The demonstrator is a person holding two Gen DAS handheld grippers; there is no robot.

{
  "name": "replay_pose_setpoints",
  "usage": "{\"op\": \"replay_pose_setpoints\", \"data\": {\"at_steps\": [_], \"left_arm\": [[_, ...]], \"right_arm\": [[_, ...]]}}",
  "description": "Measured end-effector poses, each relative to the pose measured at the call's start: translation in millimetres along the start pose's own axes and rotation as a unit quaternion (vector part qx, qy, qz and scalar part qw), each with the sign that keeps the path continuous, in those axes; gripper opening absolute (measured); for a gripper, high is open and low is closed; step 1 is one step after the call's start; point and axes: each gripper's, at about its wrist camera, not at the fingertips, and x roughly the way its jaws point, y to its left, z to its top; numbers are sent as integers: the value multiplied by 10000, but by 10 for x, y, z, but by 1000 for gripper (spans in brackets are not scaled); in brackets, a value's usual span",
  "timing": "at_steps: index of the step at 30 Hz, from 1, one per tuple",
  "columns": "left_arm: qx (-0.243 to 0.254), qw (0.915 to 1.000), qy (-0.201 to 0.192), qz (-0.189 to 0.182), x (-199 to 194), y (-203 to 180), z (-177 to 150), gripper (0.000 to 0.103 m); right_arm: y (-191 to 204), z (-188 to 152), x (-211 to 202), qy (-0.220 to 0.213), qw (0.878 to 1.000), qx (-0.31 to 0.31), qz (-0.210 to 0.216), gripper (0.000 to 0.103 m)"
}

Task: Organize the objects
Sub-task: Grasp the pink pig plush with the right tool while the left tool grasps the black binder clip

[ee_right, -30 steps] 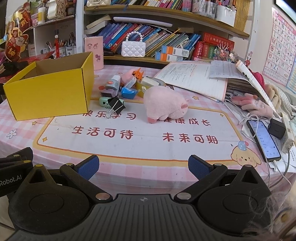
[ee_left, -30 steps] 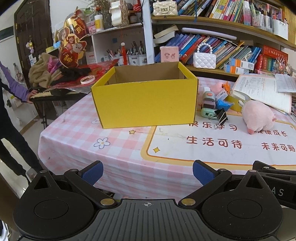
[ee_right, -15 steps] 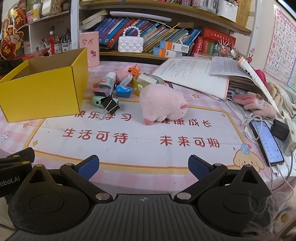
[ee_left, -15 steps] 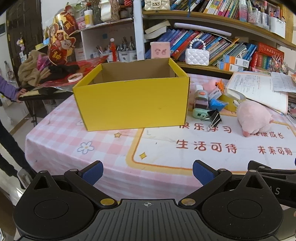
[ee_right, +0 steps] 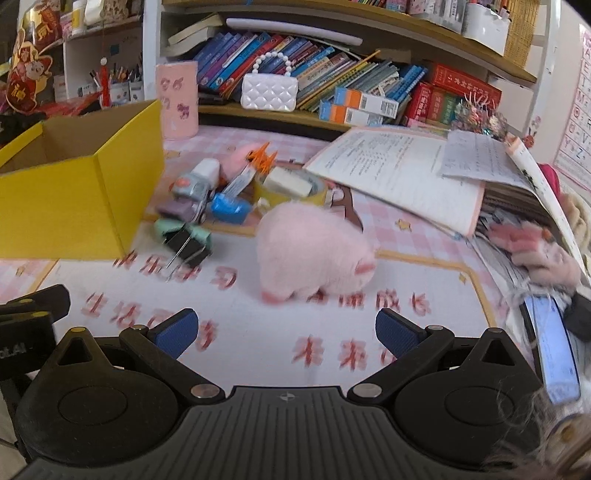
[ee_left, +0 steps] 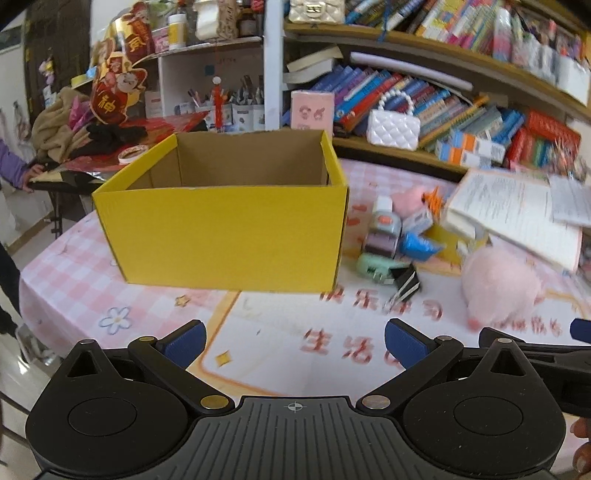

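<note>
Yellow box [ee_left: 229, 229], pink plush pig [ee_right: 314, 251] at its three o'clock, pink-and-white checked tablecloth [ee_left: 74, 266], black binder clip [ee_right: 184, 243], white quilted purse [ee_right: 269, 92].

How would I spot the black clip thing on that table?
Find the big yellow box on the pink checked table. By its near right corner lies a heap of small things; the black binder clip is at its front edge, the only black piece, with silver wire handles.

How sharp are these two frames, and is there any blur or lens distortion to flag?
Left wrist view: motion blur smears the mat lettering and open book; yellow box is fairly crisp. Right wrist view: lettering and binder clip blurred; fisheye bends the bookshelf; both grippers sharp.
</note>
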Motion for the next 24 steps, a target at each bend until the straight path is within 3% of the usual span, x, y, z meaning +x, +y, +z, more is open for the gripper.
{"op": "replay_pose_setpoints", "data": {"at_steps": [6, 11, 14, 16, 17, 18, 24], "left_arm": [[-541, 9984, 181, 34, 163, -81, 139, 103], [-589, 9969, 334, 405, 263, -199, 153, 103], [-716, 9955, 391, 487, 294, -237, 178, 102], [-786, 9949, 431, 456, 324, -279, 205, 101], [-803, 9949, 426, 433, 336, -306, 213, 101], [-800, 9951, 430, 388, 352, -341, 222, 97], [-552, 9966, 603, -27, 607, -654, 302, 69]], "right_arm": [[-229, 290, 304, -263, 9994, -226, 0, 103], [-239, 439, 552, -374, 9919, -1099, 515, 103], [-182, 438, 738, -201, 9841, -1599, 753, 103], [-212, 437, 885, 50, 9834, -1562, 922, 102], [-233, 432, 930, 74, 9843, -1498, 931, 97], [-260, 433, 964, 105, 9850, -1440, 949, 85], [-588, 512, 876, 23, 9883, -907, 1229, 73]]}}
